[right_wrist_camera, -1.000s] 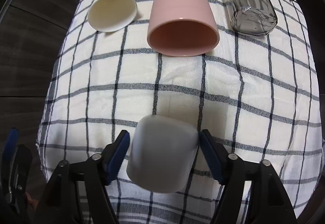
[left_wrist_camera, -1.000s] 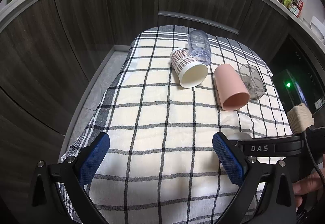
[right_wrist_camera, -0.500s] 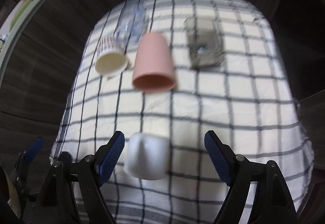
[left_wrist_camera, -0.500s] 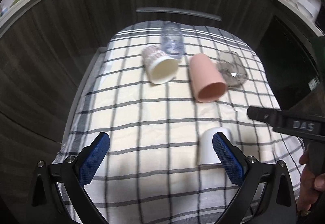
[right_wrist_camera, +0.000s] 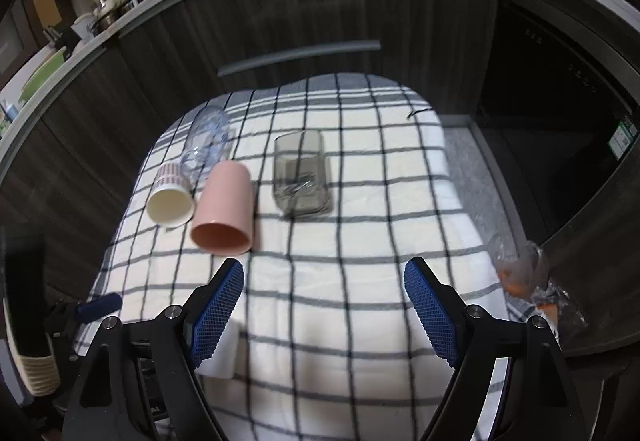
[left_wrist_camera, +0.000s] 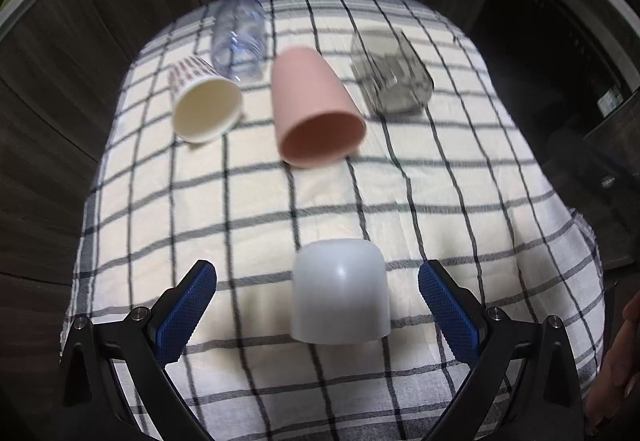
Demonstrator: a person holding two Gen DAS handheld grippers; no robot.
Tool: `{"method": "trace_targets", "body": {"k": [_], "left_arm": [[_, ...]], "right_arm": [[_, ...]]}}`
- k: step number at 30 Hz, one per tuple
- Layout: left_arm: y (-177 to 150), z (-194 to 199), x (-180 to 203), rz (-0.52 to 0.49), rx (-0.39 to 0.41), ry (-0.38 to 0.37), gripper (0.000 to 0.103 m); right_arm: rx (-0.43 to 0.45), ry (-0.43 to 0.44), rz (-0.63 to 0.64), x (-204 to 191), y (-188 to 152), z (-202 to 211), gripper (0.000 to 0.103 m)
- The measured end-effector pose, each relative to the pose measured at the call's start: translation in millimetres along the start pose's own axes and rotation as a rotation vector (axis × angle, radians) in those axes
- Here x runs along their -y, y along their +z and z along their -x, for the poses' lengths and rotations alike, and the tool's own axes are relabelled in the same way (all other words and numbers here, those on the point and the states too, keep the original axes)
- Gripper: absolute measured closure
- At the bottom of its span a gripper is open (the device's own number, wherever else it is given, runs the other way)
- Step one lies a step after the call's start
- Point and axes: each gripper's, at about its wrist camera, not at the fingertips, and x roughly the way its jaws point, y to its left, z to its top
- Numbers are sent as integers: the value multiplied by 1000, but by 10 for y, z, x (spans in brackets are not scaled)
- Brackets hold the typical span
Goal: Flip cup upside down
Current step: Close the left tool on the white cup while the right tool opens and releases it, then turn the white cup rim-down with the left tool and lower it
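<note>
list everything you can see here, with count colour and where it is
white cup: 1, white, upside down on near cloth
pink cup: 1, pink, on its side, mid cloth
paper cup: 1, cream with red pattern, on its side, left of pink
clear bottle: 1, clear, lying behind paper cup
grey container: 1, smoky grey, on its side, right of pink
checked cloth: 1, cream and black, under everything
left tool: open, around white cup
right tool: open, empty

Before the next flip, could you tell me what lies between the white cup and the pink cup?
In the left wrist view, only bare checked cloth separates the white cup from the pink cup.
</note>
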Motion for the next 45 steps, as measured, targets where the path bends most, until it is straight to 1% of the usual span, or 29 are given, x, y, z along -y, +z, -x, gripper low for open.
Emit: {"method": "trace_targets", "body": {"k": [4, 7, 11, 14, 17, 21, 23, 24, 25, 26, 29, 30, 32, 34, 37, 40, 43, 45], "left_arm": [[28, -182, 98, -21, -78, 16, 0], [65, -344, 116, -12, -161, -4, 2], [142, -513, 117, -6, -272, -27, 3], [211, -651, 140, -26, -364, -19, 3], [280, -803, 141, -31, -456, -18, 3], [346, -993, 147, -44, -549, -14, 3], [359, -1089, 156, -54, -583, -4, 6], [353, -1129, 159, -59, -601, -1, 11], [340, -1170, 161, -61, -618, -2, 19], [332, -1206, 155, -59, -634, -4, 24], [341, -1195, 153, -63, -617, 12, 31], [345, -1181, 151, -62, -606, 10, 37], [391, -1131, 147, -56, -583, -5, 37], [381, -1085, 137, -50, -561, -15, 37], [330, -953, 112, -44, -507, -21, 37], [316, -757, 44, -41, -398, -22, 37], [290, -488, -7, -27, -217, -47, 37], [281, -293, -62, -1, -61, -56, 37]], "right_arm": [[58, -15, -12, 116, -49, -11, 21], [82, -14, -20, 168, -85, -28, 20], [66, 24, -35, 185, -90, -119, 20], [56, 57, -44, 184, -74, -174, 20], [64, 77, -57, 186, -41, -199, 20], [63, 97, -79, 204, -6, -250, 20], [59, 106, -85, 202, 1, -287, 20], [55, 109, -86, 201, 0, -303, 20], [50, 111, -88, 201, -2, -321, 20], [45, 114, -91, 202, -8, -343, 20], [29, 120, -100, 219, -28, -395, 20], [25, 120, -105, 230, -36, -407, 20], [17, 124, -120, 250, -38, -428, 20], [9, 129, -129, 256, -35, -448, 20], [13, 123, -119, 232, -49, -432, 20], [19, 124, -116, 210, -72, -406, 20], [34, 125, -112, 181, -100, -378, 20], [58, 123, -102, 151, -128, -349, 20]]}}
